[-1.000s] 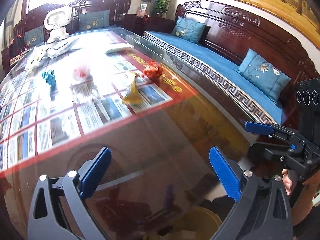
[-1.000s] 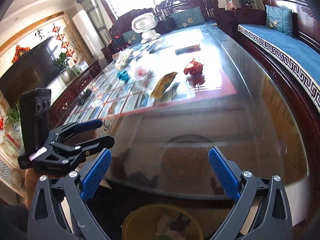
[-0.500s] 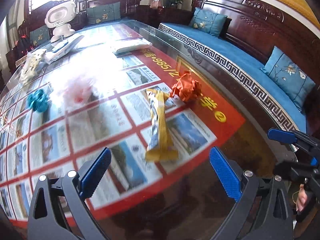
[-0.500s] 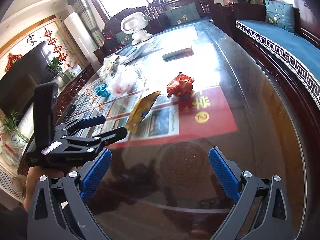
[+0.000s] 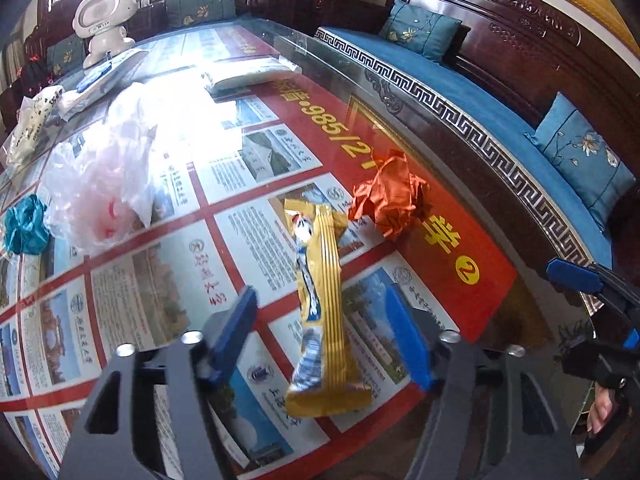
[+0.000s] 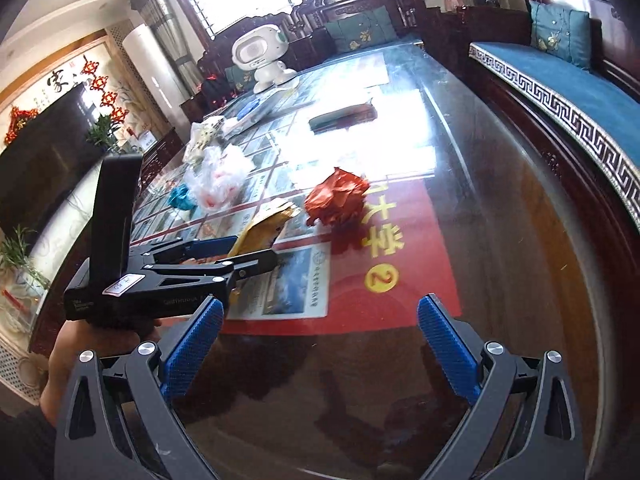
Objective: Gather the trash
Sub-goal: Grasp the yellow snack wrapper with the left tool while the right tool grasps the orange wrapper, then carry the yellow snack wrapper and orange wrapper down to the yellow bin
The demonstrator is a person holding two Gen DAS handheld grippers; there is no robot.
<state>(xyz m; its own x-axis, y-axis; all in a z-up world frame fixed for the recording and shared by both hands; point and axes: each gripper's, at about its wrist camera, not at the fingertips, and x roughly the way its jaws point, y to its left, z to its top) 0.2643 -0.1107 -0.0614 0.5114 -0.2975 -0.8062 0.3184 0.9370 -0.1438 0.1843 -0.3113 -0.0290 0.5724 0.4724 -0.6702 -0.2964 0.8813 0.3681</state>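
A long yellow snack wrapper [image 5: 322,312] lies on the glass table [image 5: 520,320], and my open left gripper [image 5: 326,334] straddles it, a blue pad on either side. A crumpled red wrapper [image 5: 390,198] lies just beyond it. A clear plastic bag [image 5: 100,188] and a teal scrap [image 5: 24,228] lie to the left. In the right wrist view my right gripper [image 6: 320,350] is open and empty above the near table, with the left gripper [image 6: 244,254] around the yellow wrapper [image 6: 264,228] and the red wrapper [image 6: 338,198] behind.
A white robot toy [image 5: 106,20], flat white packets [image 5: 248,74] and a patterned white bag [image 5: 34,120] sit further back. A dark flat case [image 6: 342,116] lies mid-table. A carved wooden sofa with blue cushions [image 5: 520,112] runs along the right edge.
My left gripper has moved forward and down over the table until the yellow wrapper lies between its narrowed jaws. My right gripper has advanced slightly over the table, still open.
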